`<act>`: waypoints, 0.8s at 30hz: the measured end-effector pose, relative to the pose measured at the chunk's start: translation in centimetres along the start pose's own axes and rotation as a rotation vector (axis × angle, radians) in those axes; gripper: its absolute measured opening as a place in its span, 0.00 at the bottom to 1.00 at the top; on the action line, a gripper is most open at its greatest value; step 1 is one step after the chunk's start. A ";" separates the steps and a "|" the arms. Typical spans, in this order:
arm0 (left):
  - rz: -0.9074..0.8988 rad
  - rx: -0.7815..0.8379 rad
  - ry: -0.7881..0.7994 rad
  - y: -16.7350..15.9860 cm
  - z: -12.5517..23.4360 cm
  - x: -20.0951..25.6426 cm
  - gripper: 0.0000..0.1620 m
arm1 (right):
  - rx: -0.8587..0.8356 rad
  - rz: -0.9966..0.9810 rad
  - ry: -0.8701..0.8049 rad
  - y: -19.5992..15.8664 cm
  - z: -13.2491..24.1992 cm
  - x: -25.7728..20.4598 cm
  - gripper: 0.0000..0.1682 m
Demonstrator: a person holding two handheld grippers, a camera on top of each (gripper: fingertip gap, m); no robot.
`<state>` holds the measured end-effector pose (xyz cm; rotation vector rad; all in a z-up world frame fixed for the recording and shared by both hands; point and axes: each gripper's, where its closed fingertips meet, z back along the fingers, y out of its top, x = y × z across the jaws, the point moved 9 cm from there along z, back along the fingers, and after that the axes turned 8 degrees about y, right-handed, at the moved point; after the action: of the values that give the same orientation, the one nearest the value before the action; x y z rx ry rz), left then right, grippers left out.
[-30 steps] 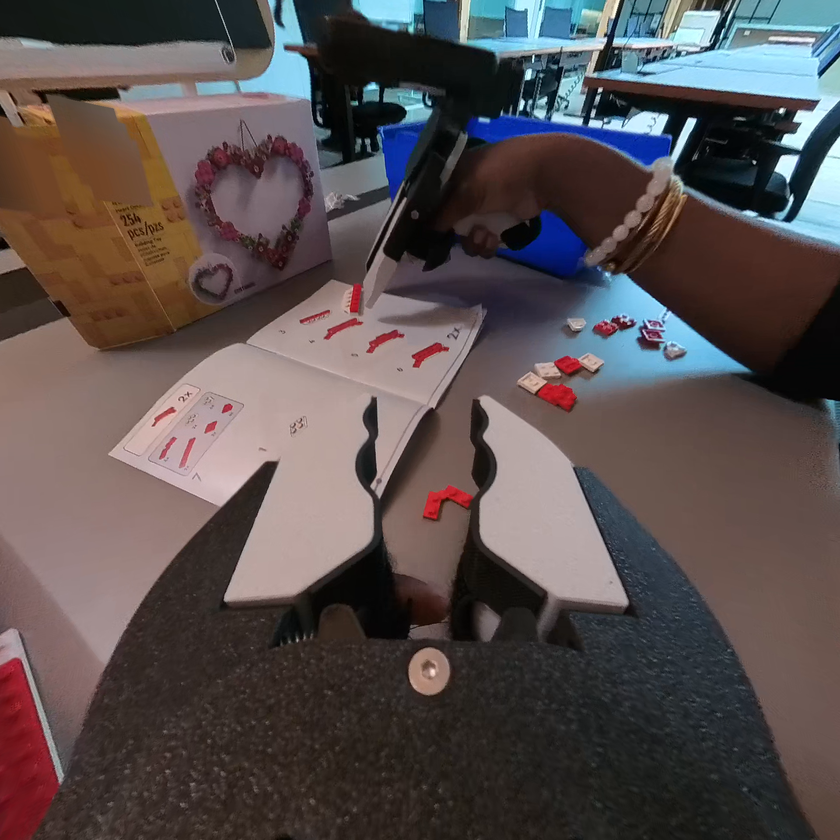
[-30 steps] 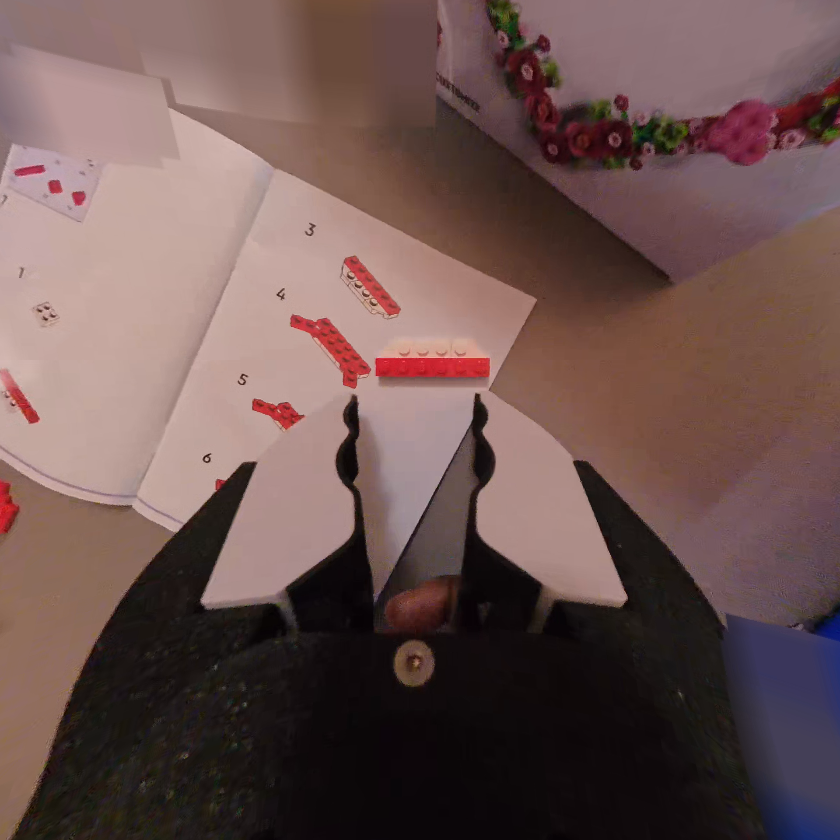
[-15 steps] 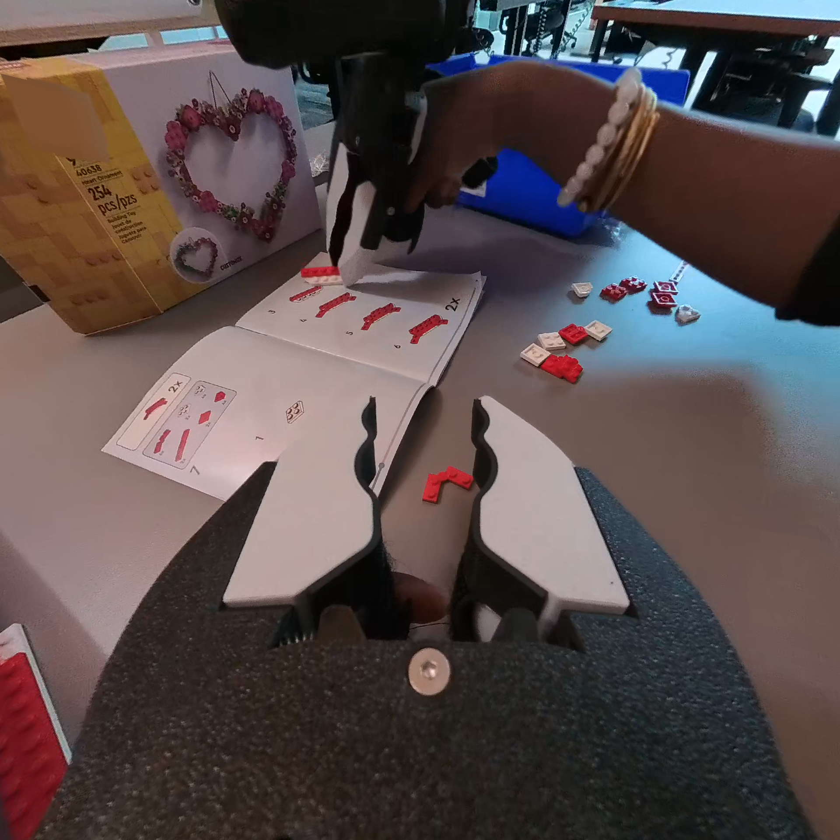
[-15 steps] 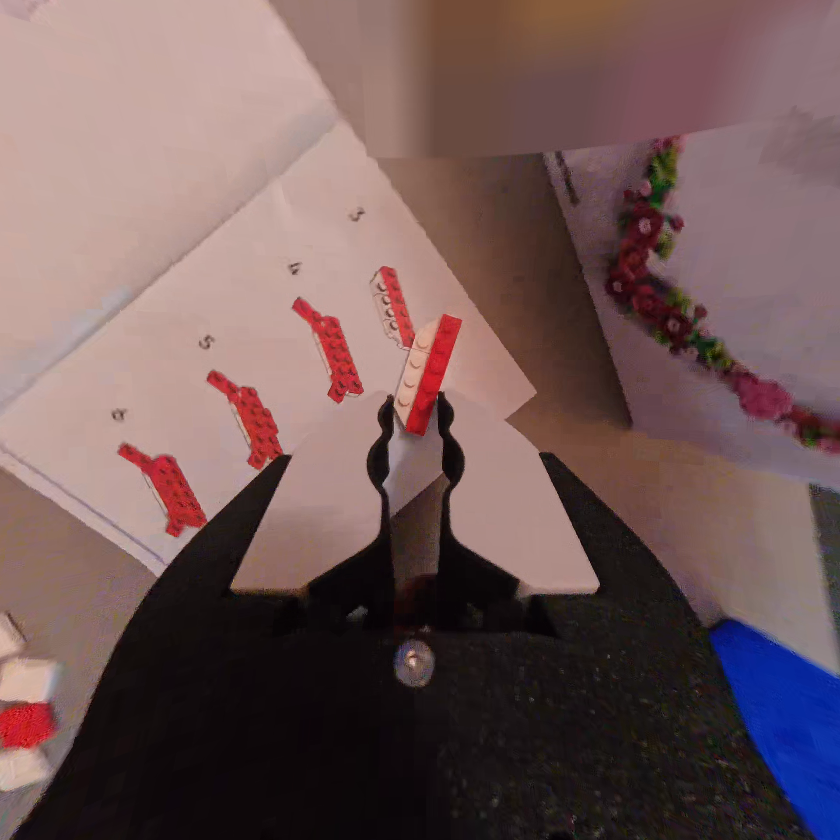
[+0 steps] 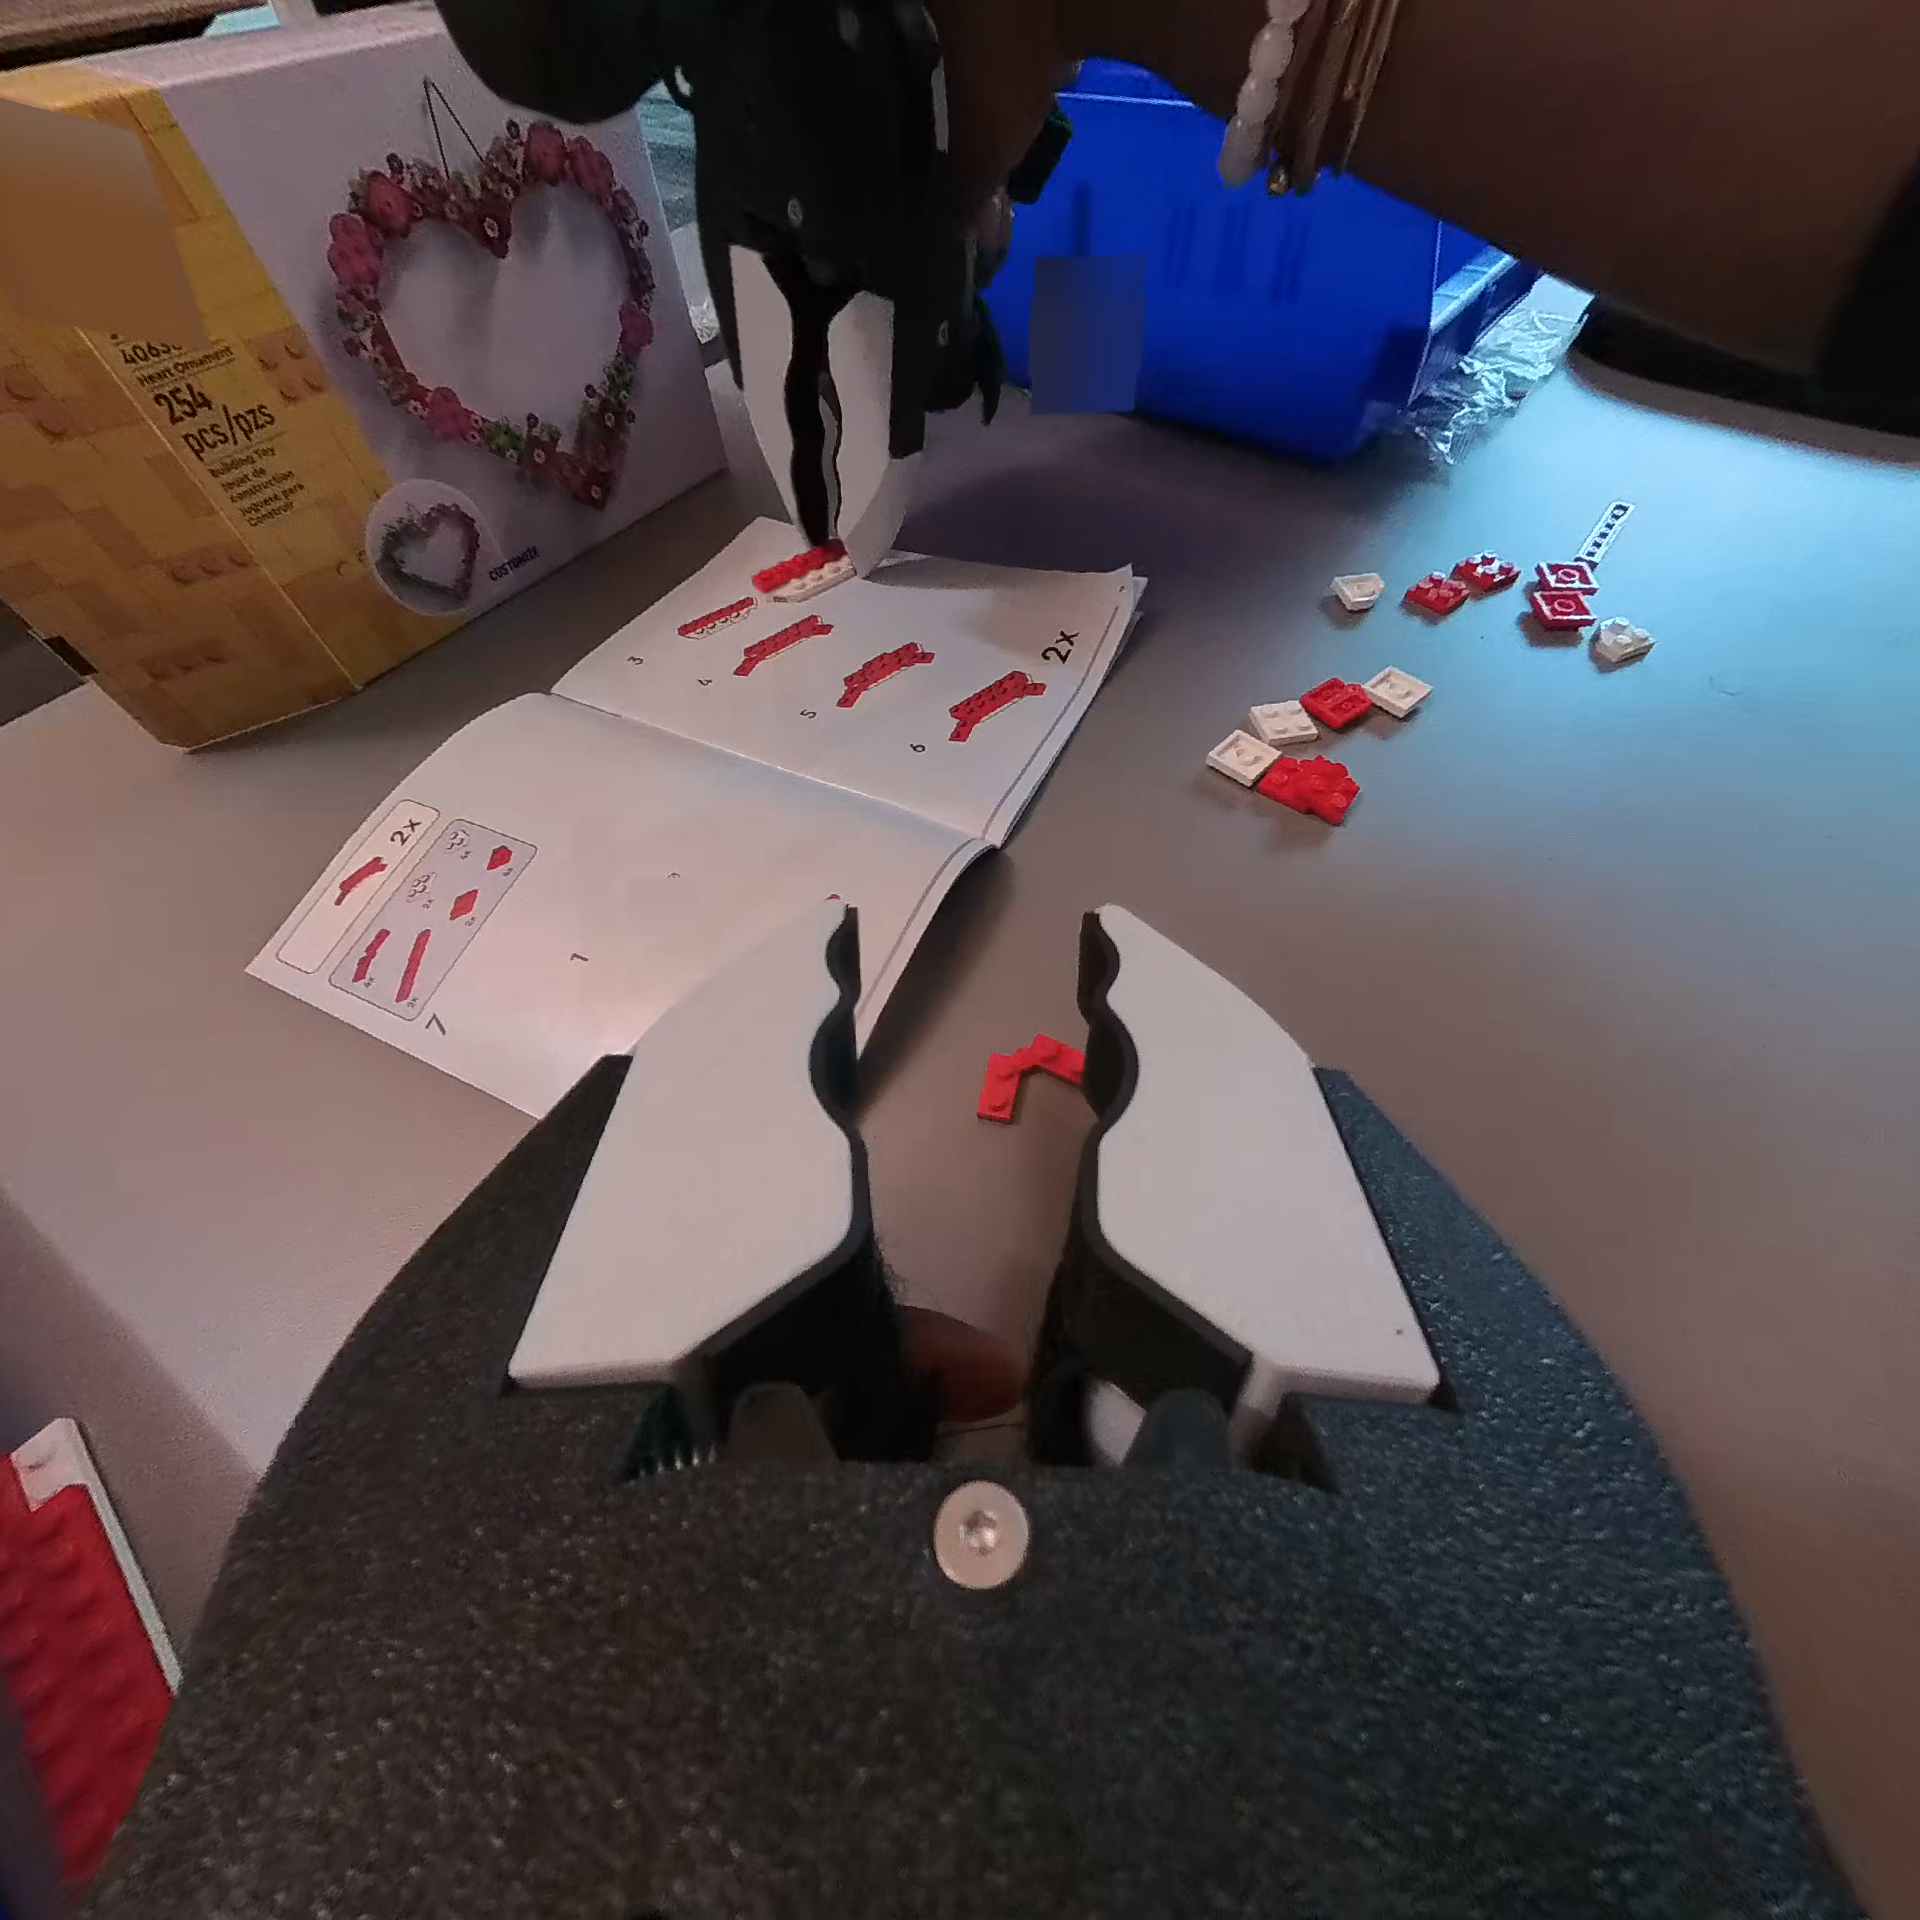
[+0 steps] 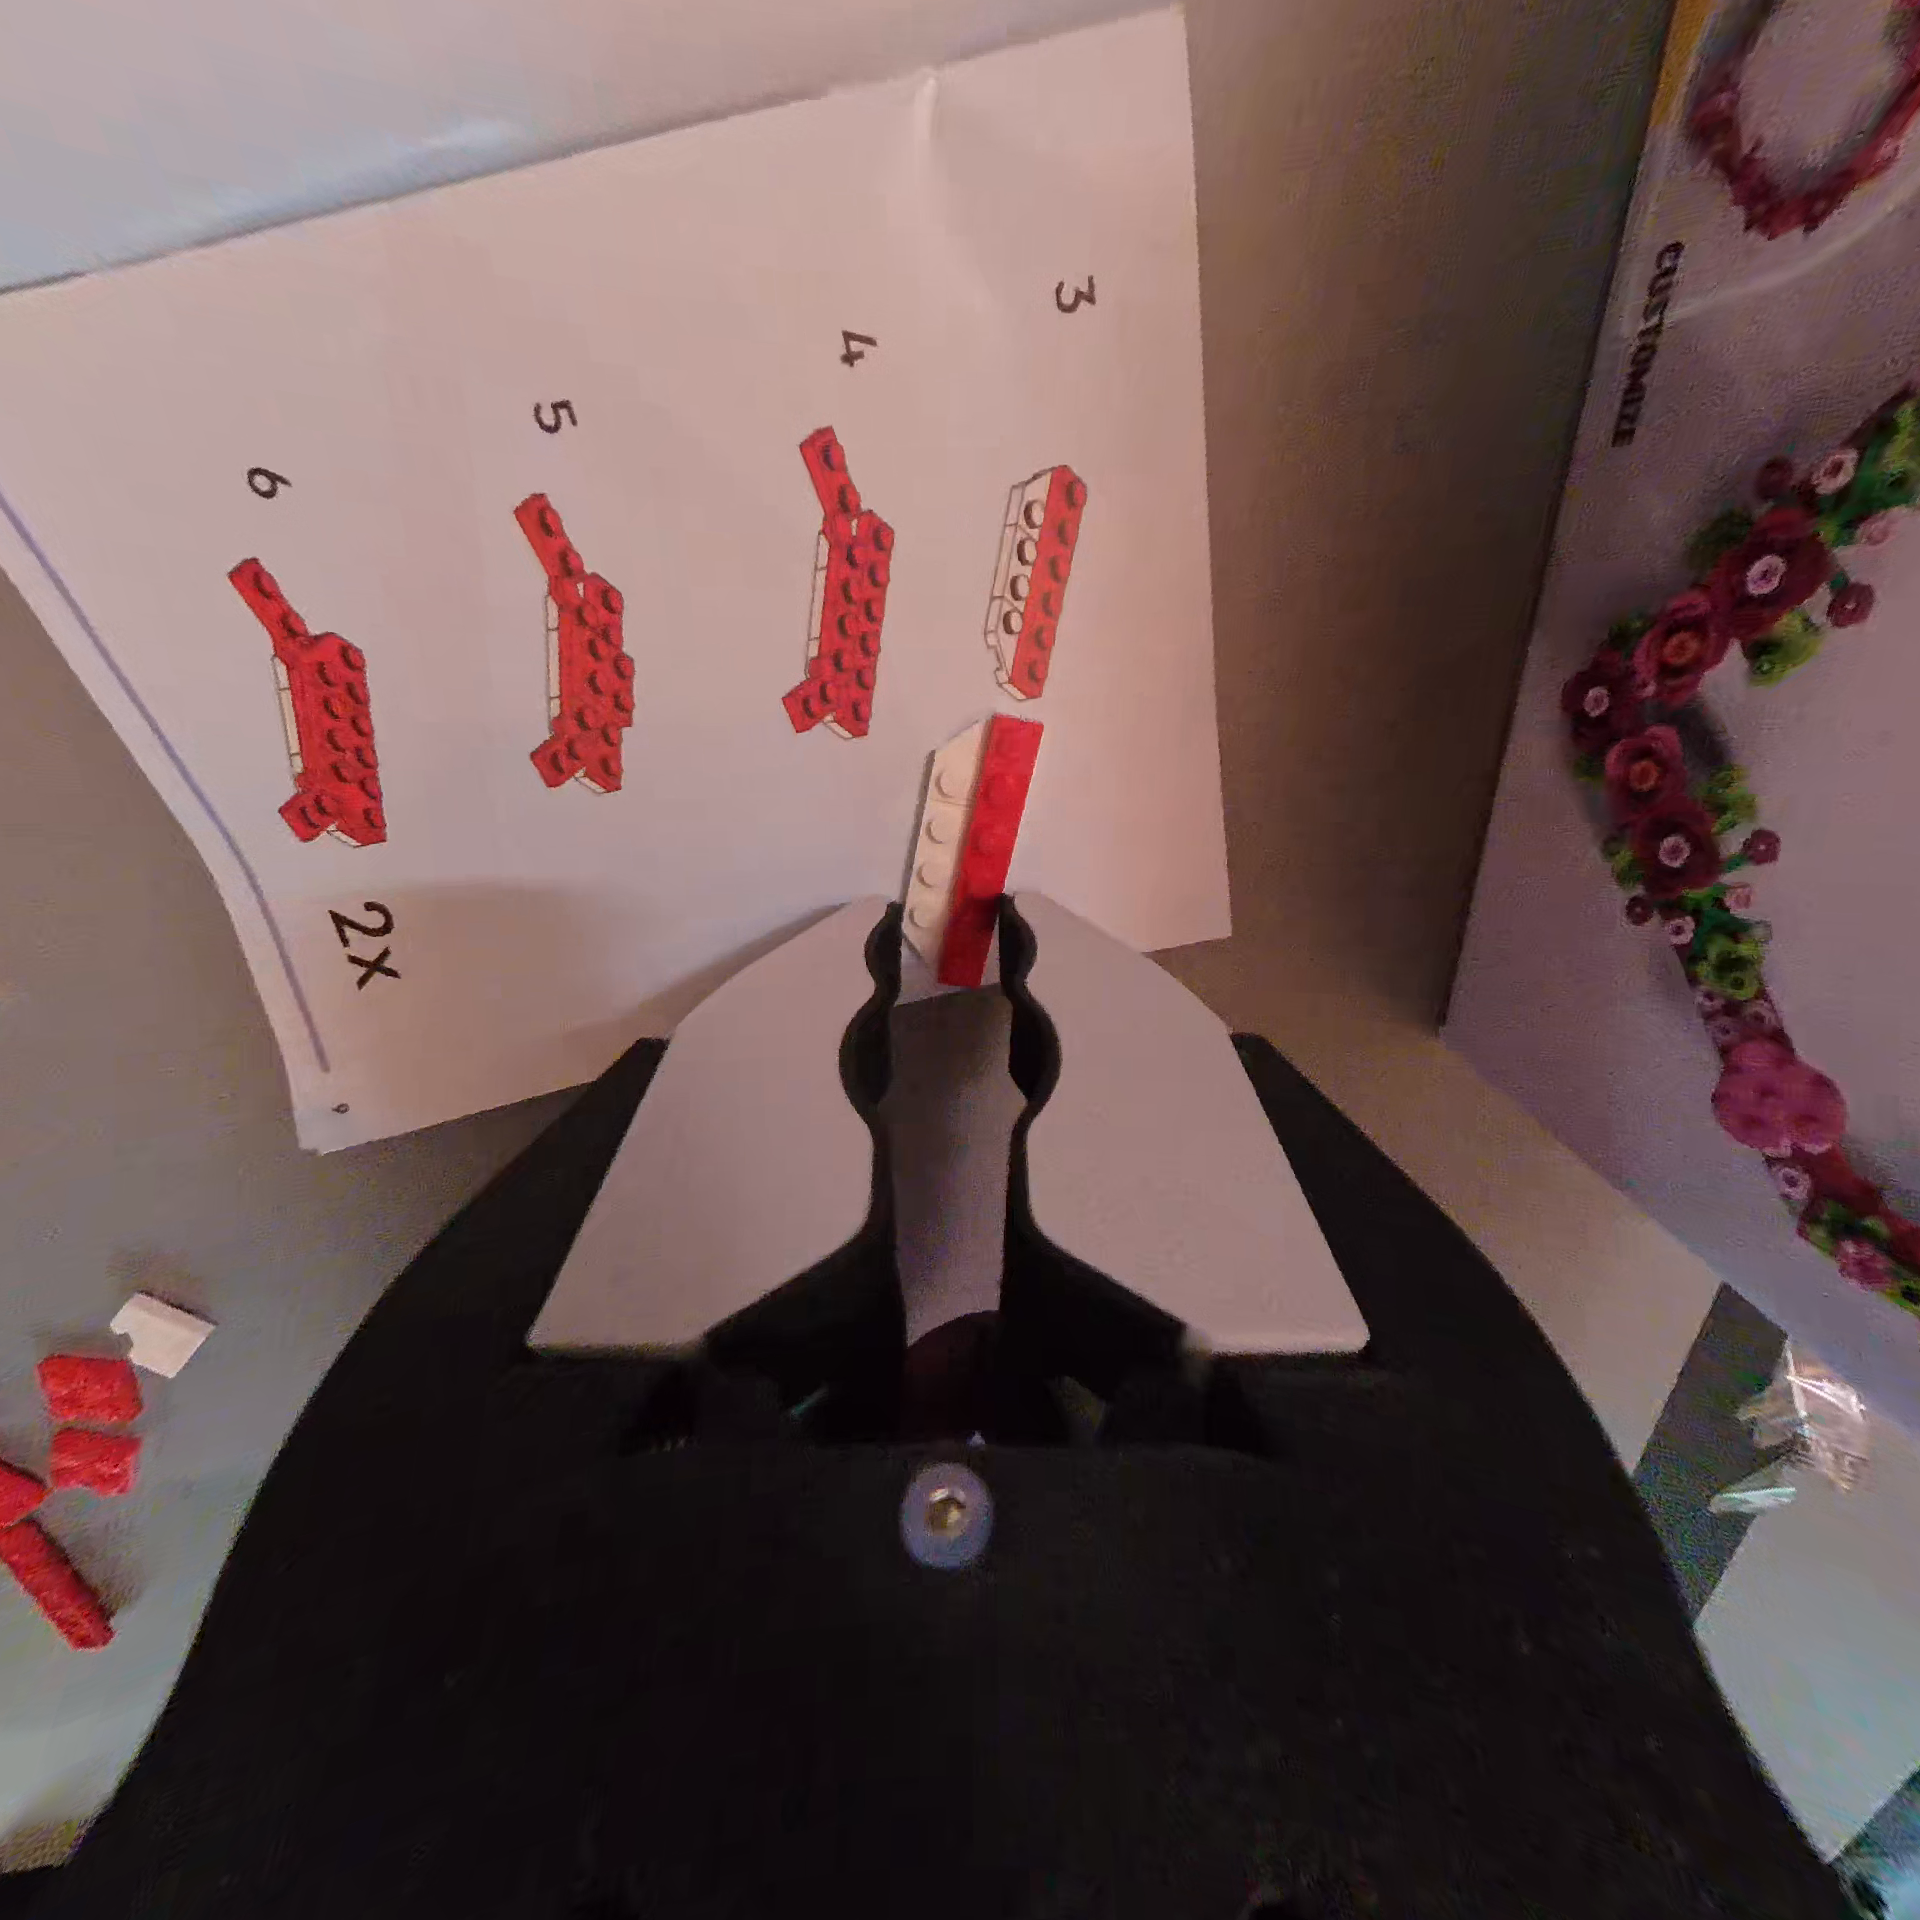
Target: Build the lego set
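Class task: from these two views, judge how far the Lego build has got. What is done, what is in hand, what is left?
Done: a red and white piece is already joined into one small assembly. In hand: the right gripper pinches its end over the open instruction booklet. Left: the left gripper is open and empty above a red angled piece, and loose red and white pieces lie unused on the table.
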<state>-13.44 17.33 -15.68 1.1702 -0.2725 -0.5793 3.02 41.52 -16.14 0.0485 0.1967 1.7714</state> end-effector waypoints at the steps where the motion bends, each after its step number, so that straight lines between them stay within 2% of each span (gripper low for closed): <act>1: 0.002 0.001 -0.001 0.0 0.0 0.0 0.25 | -0.001 -0.019 0.001 -0.1 0.0 0.0 0.10; 7: 0.009 0.011 0.000 0.1 0.1 -0.1 0.25 | 0.007 -0.031 -0.065 -0.3 0.3 -0.3 0.16; 13: 0.001 0.001 0.009 0.0 0.0 -0.1 0.25 | 0.143 -0.073 -0.129 -0.2 1.5 -2.9 0.34; 21: -0.009 0.005 0.020 0.0 0.0 0.0 0.24 | 0.198 -0.163 0.015 -2.6 -0.4 -7.6 0.30; 24: -0.010 0.002 0.023 0.0 -0.1 0.0 0.24 | 0.230 -0.190 0.007 -2.7 -0.8 -8.3 0.28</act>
<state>-13.44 17.42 -15.73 1.1800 -0.2479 -0.5736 7.24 33.81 -16.77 0.1833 0.3968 1.5539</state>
